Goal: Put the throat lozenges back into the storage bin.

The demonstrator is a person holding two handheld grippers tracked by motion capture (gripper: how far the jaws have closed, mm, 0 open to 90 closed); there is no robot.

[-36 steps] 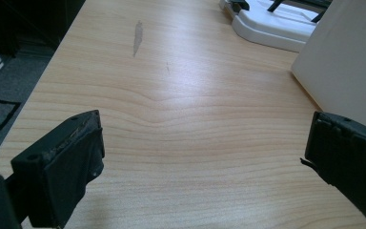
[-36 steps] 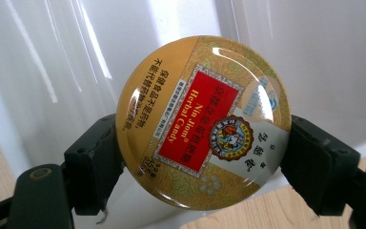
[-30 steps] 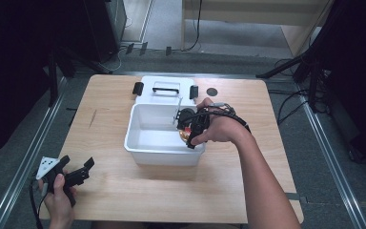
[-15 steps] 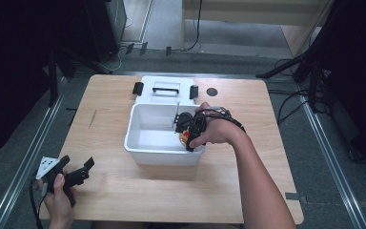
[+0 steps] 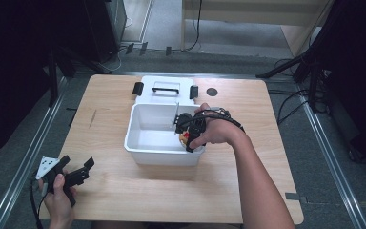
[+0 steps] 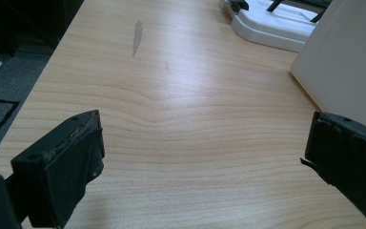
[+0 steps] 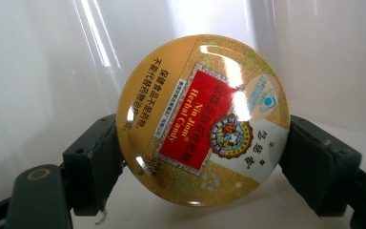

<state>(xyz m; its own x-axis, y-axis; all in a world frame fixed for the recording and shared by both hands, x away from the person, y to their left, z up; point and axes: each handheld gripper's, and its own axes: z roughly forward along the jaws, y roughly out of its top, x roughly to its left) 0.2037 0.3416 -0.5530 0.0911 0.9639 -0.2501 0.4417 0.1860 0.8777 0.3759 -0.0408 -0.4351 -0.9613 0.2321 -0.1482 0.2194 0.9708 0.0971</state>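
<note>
A round yellow candy tin (image 7: 204, 121) with a red label sits clamped between the two black jaws of my right gripper (image 7: 205, 157). In the high view that gripper (image 5: 189, 131) reaches down into the right end of the white plastic bin (image 5: 143, 150), with the tin (image 5: 185, 137) just showing under the hand. My left gripper (image 5: 76, 172) hovers over the table's near left corner, jaws wide apart and nothing between them. The left gripper view shows its fingers (image 6: 62, 164) above bare wood.
The bin's white lid (image 5: 164, 88) with black latches lies flat behind the bin. A thin divider (image 5: 176, 115) stands inside the bin. The light wooden table (image 5: 109, 191) has a small dark round spot (image 5: 212, 91) at the back right.
The right hand with the tin has shifted slightly left and lower inside the bin. The left gripper stays where it was.
</note>
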